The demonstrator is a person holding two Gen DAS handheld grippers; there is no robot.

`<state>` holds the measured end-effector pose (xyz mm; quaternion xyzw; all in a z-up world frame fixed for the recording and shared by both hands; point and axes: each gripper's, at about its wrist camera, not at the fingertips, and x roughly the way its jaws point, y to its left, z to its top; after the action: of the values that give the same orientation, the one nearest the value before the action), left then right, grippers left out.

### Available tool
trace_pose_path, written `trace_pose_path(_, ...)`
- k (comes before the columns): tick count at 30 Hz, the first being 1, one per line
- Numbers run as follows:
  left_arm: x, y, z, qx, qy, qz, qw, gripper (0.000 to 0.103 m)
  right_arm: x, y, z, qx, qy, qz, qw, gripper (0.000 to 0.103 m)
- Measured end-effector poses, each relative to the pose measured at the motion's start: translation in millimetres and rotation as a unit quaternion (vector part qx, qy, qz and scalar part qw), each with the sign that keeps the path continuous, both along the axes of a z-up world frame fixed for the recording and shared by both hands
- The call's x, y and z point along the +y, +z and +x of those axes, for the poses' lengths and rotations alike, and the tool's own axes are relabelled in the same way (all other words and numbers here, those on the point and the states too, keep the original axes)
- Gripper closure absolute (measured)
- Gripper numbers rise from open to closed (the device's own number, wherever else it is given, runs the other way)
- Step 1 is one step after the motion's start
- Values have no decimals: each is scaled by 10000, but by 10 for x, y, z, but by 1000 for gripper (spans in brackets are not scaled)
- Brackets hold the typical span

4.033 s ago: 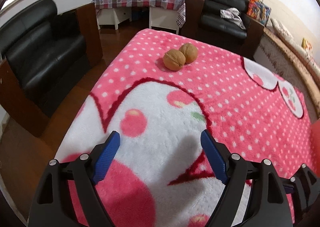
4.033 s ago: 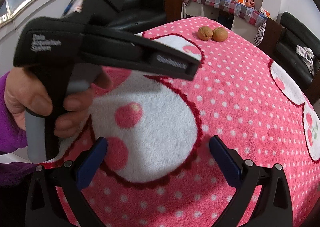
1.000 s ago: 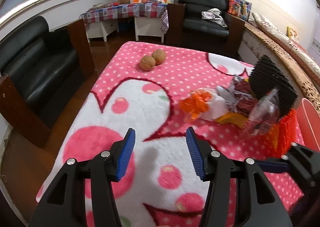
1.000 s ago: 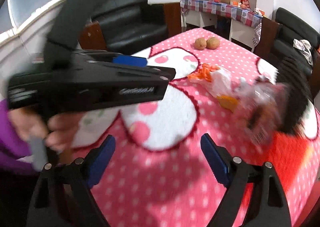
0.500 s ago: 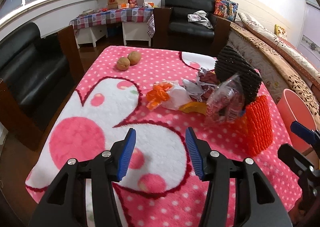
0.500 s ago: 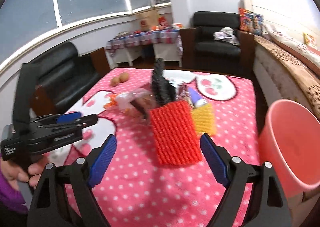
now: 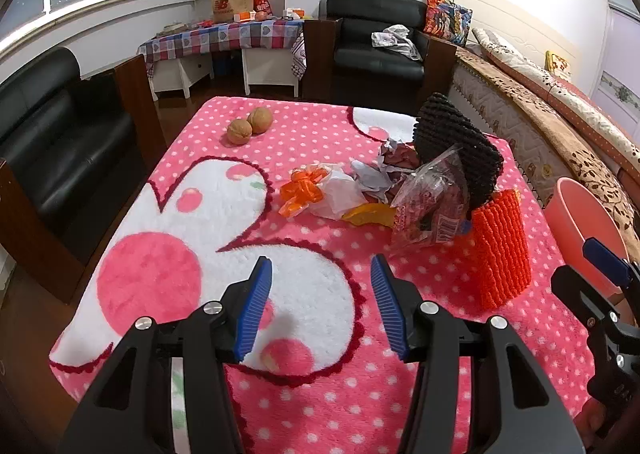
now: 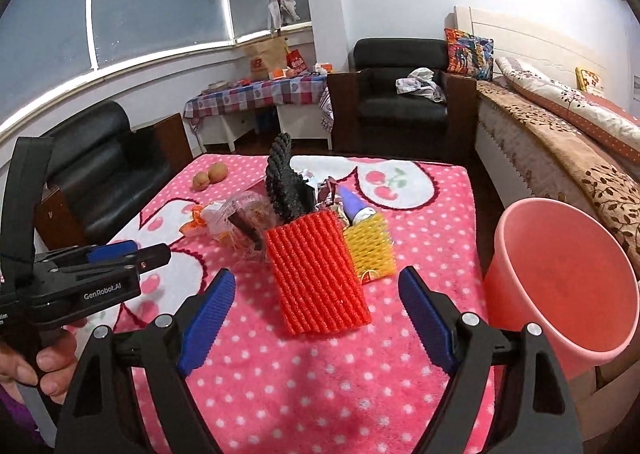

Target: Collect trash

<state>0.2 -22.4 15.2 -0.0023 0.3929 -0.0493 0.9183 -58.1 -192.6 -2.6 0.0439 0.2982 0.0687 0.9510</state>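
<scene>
A pile of trash lies on the pink polka-dot blanket point(image 7: 224, 238): an orange foam net sleeve point(image 7: 500, 250) point(image 8: 316, 274), a black foam net point(image 7: 452, 146) point(image 8: 286, 184), a clear snack bag point(image 7: 432, 206), a white bag with an orange bow point(image 7: 316, 194), crumpled paper point(image 7: 376, 178), and a yellow foam net point(image 8: 370, 250). A pink bin point(image 8: 560, 282) point(image 7: 580, 214) stands at the table's right edge. My left gripper point(image 7: 320, 310) is open and empty, short of the pile. My right gripper point(image 8: 316, 318) is open and empty, just before the orange sleeve.
Two walnuts point(image 7: 248, 126) lie at the blanket's far left. Black sofas point(image 7: 52, 134) stand at the left and an armchair point(image 7: 376, 42) behind. A checked-cloth side table point(image 7: 224, 42) is at the back. A bed point(image 8: 560, 126) runs along the right.
Both grippers have pulled back and swung right, bringing the trash pile and pink bin into view. The left jaws have narrowed from four seconds ago. Nothing was grasped.
</scene>
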Motion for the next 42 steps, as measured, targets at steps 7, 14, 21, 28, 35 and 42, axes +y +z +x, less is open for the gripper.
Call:
trace_pose_path(7, -11, 1, 5, 22, -8, -6, 10000, 51, -8, 6, 7, 0, -53, -13, 10000, 21)
trace_pose_path(14, -22, -7, 14, 50, -12, -12, 10000, 51, -24, -1, 12, 11, -74, 4, 10000, 21)
trace_pose_path(21, -27, -9, 14, 47, -24, -10, 10000, 51, -27, 1, 10, 11, -76, 4, 10000, 21)
trace_pose_path(28, -55, -13, -2, 28, -71, -6, 10000, 51, -34, -14, 8, 10, -100, 19, 9999, 21)
trace_pose_path(35, -71, -10, -18, 14, -101, -5, 9999, 51, -41, -16, 4, 16, -100, 18, 9999, 21)
trace_pose_path(42, -78, -10, -25, 17, -113, 0, 9999, 51, -44, -14, 4, 16, -99, 22, 9999, 21)
